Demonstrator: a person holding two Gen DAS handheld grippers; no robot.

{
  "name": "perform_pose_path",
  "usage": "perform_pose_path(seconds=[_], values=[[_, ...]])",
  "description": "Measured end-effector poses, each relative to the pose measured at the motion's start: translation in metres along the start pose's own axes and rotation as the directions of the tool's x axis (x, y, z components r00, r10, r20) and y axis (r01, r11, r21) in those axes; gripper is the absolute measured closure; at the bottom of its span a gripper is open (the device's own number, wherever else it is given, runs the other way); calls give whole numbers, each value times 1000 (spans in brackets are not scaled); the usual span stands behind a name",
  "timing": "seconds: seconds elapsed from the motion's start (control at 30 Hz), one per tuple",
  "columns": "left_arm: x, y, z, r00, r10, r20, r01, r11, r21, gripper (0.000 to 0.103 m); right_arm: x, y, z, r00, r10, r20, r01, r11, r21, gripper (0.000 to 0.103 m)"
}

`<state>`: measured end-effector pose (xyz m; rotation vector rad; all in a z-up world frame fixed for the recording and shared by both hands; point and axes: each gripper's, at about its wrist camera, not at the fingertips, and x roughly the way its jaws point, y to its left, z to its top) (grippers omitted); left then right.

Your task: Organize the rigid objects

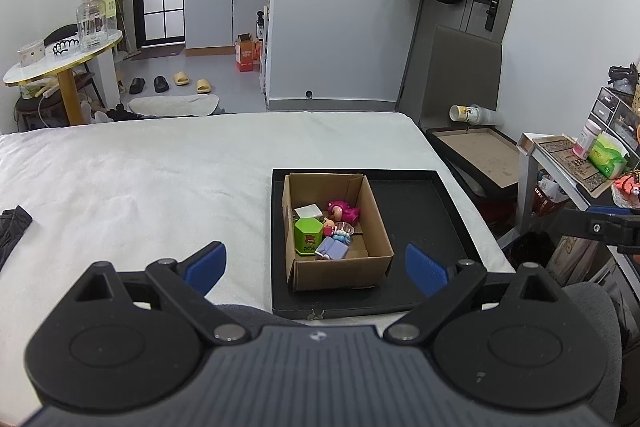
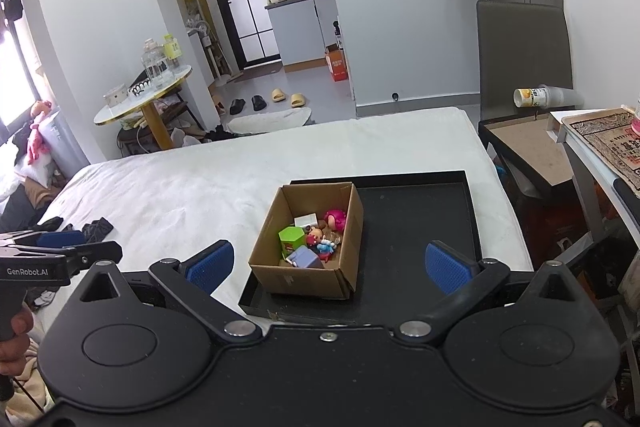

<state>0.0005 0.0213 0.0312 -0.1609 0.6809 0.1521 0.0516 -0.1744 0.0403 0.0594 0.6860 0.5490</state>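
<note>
Both grippers hover above a white bed, jaws spread wide and holding nothing. Straight ahead of the left gripper [image 1: 316, 269], and just ahead and slightly left of the right gripper [image 2: 328, 267], an open cardboard box [image 1: 340, 271] sits in the left half of a shallow black tray [image 1: 416, 211]. Inside the box lie small toys: a green hexagonal container [image 1: 307, 235], a pink-haired doll [image 1: 343, 211], a white card [image 1: 307, 211] and a purple block [image 1: 333, 250]. They look light, hard and smooth, so probably slippery; the green container's flat sides likely offer the surest pinch from above. The box walls seem thin and would flex.
</note>
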Motion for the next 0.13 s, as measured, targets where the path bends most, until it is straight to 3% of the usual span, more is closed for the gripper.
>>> perform_pose_path(seconds=[0.13], values=[[3,1,-2,1000,-9,0,9,1000,0,7,3,-1,-2,1000,-8,-9,8,1000,1,0]])
